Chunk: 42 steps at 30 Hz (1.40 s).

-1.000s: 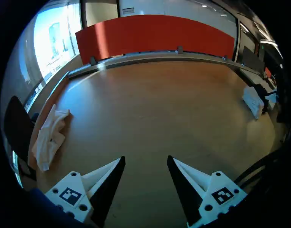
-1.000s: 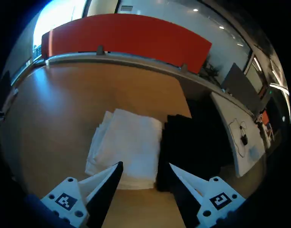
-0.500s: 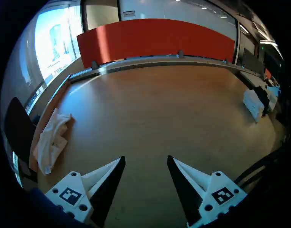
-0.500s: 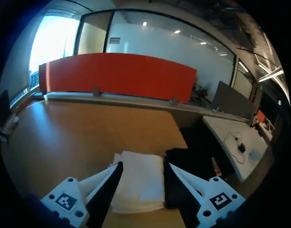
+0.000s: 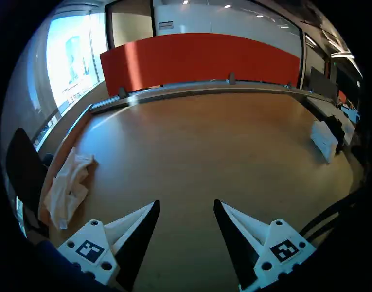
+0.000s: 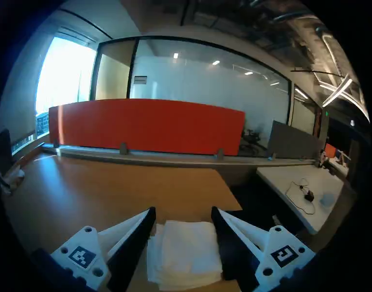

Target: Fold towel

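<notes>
White towel [image 5: 66, 187], crumpled at table [image 5: 210, 146] edge: likely soft, light, limp (pinch a corner). Jaws of left gripper [image 5: 186, 202], right gripper [image 6: 182, 210]: spread, empty.

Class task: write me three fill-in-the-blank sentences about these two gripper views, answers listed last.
1. The divider panel behind the wooden table is coloured ____.
2. The white towel at the table's left edge lies ____, not folded.
3. The right gripper, by the folded towel stack, is ____ and holds nothing.
Answers: red; crumpled; open.
</notes>
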Each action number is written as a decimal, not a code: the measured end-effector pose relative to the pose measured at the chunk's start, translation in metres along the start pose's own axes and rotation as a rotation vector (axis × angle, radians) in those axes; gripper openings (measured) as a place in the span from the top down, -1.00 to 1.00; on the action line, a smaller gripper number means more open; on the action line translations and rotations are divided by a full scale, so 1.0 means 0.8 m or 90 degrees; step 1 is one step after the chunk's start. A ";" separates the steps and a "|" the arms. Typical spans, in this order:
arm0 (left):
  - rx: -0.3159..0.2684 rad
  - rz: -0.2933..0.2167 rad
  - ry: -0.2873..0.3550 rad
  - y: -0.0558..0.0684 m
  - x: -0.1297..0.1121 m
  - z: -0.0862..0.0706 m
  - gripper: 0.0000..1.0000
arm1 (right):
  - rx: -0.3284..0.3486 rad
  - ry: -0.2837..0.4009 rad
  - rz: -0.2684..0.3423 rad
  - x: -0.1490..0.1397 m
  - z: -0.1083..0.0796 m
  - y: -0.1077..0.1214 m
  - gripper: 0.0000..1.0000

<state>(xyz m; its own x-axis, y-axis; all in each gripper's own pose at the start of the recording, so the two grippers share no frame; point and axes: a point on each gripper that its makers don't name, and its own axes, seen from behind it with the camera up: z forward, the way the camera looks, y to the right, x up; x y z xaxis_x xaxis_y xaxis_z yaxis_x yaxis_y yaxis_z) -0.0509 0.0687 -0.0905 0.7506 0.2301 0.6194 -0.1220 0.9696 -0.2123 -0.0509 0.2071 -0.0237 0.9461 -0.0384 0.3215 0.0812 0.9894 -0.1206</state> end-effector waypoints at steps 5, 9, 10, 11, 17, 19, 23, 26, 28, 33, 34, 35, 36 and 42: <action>0.022 -0.011 0.049 -0.014 0.030 -0.001 -0.62 | 0.010 0.016 0.012 0.014 -0.002 -0.009 -0.86; 0.037 -0.017 0.104 -0.026 0.063 -0.006 -0.62 | 0.010 0.031 0.016 0.026 -0.004 -0.011 -0.97; 0.042 -0.019 0.122 -0.030 0.074 -0.008 -0.62 | 0.008 0.034 0.016 0.029 -0.006 -0.011 -0.98; 0.045 -0.021 0.137 -0.032 0.083 -0.010 -0.62 | 0.007 0.038 0.016 0.032 -0.006 -0.012 -0.98; 0.051 -0.046 0.220 -0.043 0.133 -0.024 -0.62 | 0.002 0.052 0.017 0.045 -0.010 -0.016 -0.99; 0.051 -0.055 0.235 -0.047 0.144 -0.026 -0.62 | 0.000 0.058 0.017 0.049 -0.011 -0.018 -0.99; 0.057 -0.067 0.256 -0.056 0.158 -0.031 -0.62 | -0.001 0.069 0.017 0.059 -0.014 -0.024 -0.99; 0.061 -0.070 0.268 -0.063 0.167 -0.034 -0.62 | -0.002 0.079 0.017 0.070 -0.016 -0.031 -0.99; 0.060 -0.071 0.276 -0.066 0.172 -0.035 -0.62 | -0.002 0.087 0.014 0.077 -0.017 -0.038 -0.99; 0.060 -0.073 0.297 -0.073 0.185 -0.040 -0.62 | 0.009 0.107 0.008 0.096 -0.022 -0.066 -0.99; 0.062 -0.072 0.301 -0.075 0.187 -0.041 -0.62 | 0.015 0.110 0.008 0.098 -0.023 -0.074 -0.98; 0.064 -0.071 0.304 -0.076 0.189 -0.041 -0.62 | 0.020 0.113 0.008 0.101 -0.023 -0.081 -0.98; 0.065 -0.069 0.307 -0.078 0.192 -0.043 -0.62 | 0.025 0.115 0.007 0.103 -0.024 -0.089 -0.98; 0.067 -0.059 0.330 -0.084 0.209 -0.051 -0.62 | 0.056 0.124 -0.001 0.112 -0.024 -0.138 -0.99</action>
<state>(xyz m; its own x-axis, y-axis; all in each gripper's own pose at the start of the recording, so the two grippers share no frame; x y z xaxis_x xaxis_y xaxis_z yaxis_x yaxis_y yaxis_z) 0.1089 0.0382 -0.0033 0.9803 0.0981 0.1712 -0.0852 0.9931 -0.0811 0.0310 0.0917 0.0001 0.9894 -0.0582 0.1334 0.0634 0.9974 -0.0353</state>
